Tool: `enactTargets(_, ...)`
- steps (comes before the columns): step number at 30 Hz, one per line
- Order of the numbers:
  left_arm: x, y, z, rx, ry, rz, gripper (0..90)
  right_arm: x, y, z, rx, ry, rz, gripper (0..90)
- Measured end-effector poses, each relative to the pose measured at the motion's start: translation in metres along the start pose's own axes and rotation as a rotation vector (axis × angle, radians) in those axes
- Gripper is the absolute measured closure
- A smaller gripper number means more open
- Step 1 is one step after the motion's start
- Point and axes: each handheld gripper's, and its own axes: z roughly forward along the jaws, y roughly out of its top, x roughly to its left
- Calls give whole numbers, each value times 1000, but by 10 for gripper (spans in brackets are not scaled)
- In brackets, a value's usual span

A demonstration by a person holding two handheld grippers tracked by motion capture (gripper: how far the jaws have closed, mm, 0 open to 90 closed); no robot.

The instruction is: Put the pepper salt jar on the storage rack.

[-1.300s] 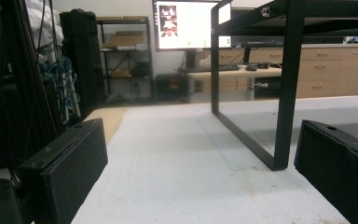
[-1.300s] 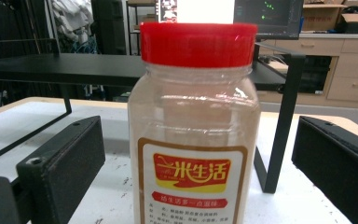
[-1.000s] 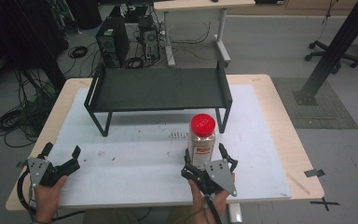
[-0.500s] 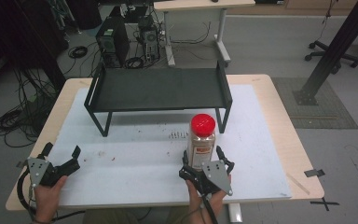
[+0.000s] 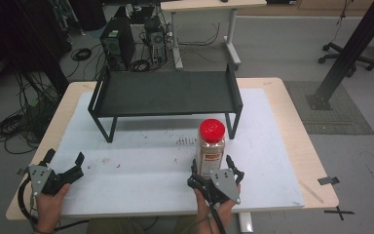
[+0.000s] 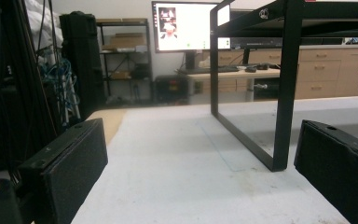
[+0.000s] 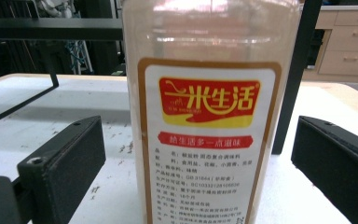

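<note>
A clear spice jar (image 5: 210, 147) with a red cap and a red-and-white label stands upright on the white mat. My right gripper (image 5: 213, 169) is open around its base, a jaw on each side with gaps to the jar. Through the right gripper view the jar (image 7: 209, 116) rises close between the two black pads (image 7: 65, 168), not touched. My left gripper (image 5: 64, 163) rests open near the mat's front left corner with nothing between its jaws. In the left gripper view, its pads (image 6: 70, 168) frame bare mat and a leg of the black rack (image 6: 286, 84).
A low black metal rack (image 5: 165, 92) stands across the back of the mat (image 5: 141, 165), just behind the jar. Computers and cables lie on the floor beyond the table. A black post base (image 5: 328, 100) stands at the right.
The right gripper has crept forward a little, so its jaws now flank the jar's base more closely. The left gripper has stayed put.
</note>
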Motion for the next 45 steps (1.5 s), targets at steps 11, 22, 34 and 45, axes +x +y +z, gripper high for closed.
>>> enactTargets(11,0,0,0,0,0,0,29,0,-6,2,27,-13,-1,30)
enactTargets(22,0,0,0,0,-2,0,29,1,-11,5,50,-23,0,33)
enactTargets(34,0,0,0,0,-3,-1,30,1,-13,12,64,-28,5,37)
enactTargets(45,0,0,0,-1,-4,-1,30,1,-15,22,68,-35,-1,42)
